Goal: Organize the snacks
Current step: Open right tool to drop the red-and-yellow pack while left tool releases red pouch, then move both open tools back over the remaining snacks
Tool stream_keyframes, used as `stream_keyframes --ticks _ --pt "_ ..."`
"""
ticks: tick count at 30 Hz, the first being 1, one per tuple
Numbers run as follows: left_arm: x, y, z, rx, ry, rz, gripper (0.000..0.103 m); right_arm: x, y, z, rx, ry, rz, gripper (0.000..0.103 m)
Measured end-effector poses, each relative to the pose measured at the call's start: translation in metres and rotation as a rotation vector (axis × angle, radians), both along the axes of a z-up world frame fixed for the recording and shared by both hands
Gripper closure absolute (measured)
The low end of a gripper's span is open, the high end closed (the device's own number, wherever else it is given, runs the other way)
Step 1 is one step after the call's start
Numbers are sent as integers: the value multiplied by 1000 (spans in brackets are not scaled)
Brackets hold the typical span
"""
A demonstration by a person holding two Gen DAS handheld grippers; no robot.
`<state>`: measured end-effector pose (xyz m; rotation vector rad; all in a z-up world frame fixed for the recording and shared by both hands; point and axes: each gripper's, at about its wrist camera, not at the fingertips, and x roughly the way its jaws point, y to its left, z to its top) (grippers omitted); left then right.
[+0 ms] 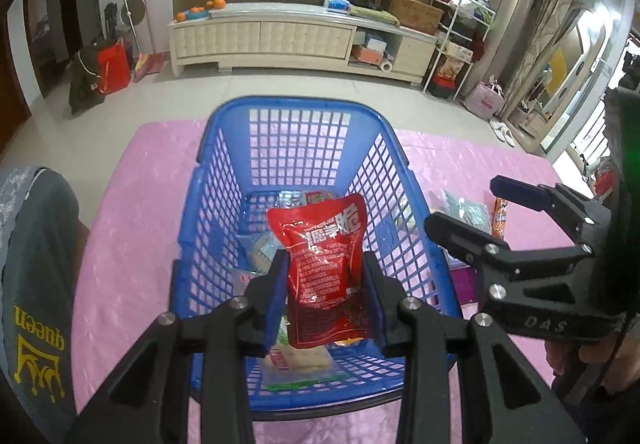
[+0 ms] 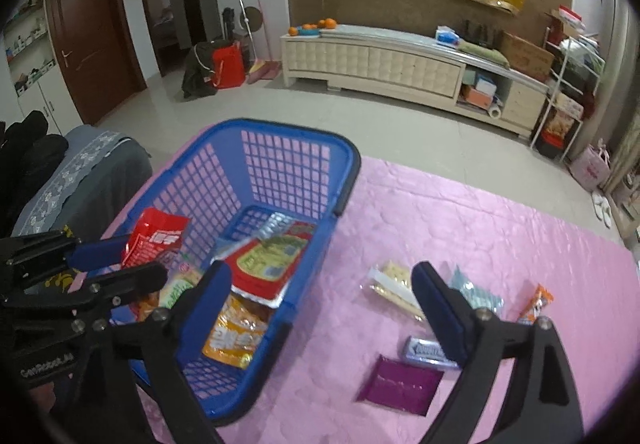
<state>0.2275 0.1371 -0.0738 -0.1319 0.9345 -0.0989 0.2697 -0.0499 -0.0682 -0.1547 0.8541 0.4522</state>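
Note:
A blue plastic basket (image 1: 296,102) (image 2: 288,126) stands on the pink-covered table (image 2: 480,212). My left gripper (image 1: 325,258) (image 2: 140,258) is shut on a red snack packet (image 1: 320,244) (image 2: 154,240) and holds it upright over the inside of the basket. Several packets lie in the basket, among them a red-and-yellow pack (image 2: 264,268) and an orange packet (image 2: 236,332). My right gripper (image 2: 320,276) (image 1: 466,202) stands wide open with nothing between its fingers, above the basket's right rim and the cloth beside it.
To the right of the basket lie a cracker pack (image 2: 394,284), a pale blue packet (image 2: 476,292), an orange bar (image 2: 536,304), a silver-blue bar (image 2: 426,352) and a purple packet (image 2: 400,384). A person's grey garment (image 1: 36,264) is at the left edge.

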Motion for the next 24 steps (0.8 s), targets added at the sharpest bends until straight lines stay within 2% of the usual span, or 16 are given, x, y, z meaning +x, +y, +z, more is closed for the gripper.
stream_keyframes --ticks 4,9,14,20,24 --pt "5 1 -8 10 28 15 63 -5 -3 -6 -2 12 -3 9" --pt "-1 7 -14 36 41 53 41 -9 -7 -19 -19 56 -4 9" --pt "-16 9 -3 -20 7 71 37 -20 -11 -12 -3 55 1 9" --pt "-43 -10 24 58 -64 45 33 -40 -18 16 24 6 11 9" --pt "-61 -21 42 62 -107 38 29 -55 -27 31 27 -26 8 9"
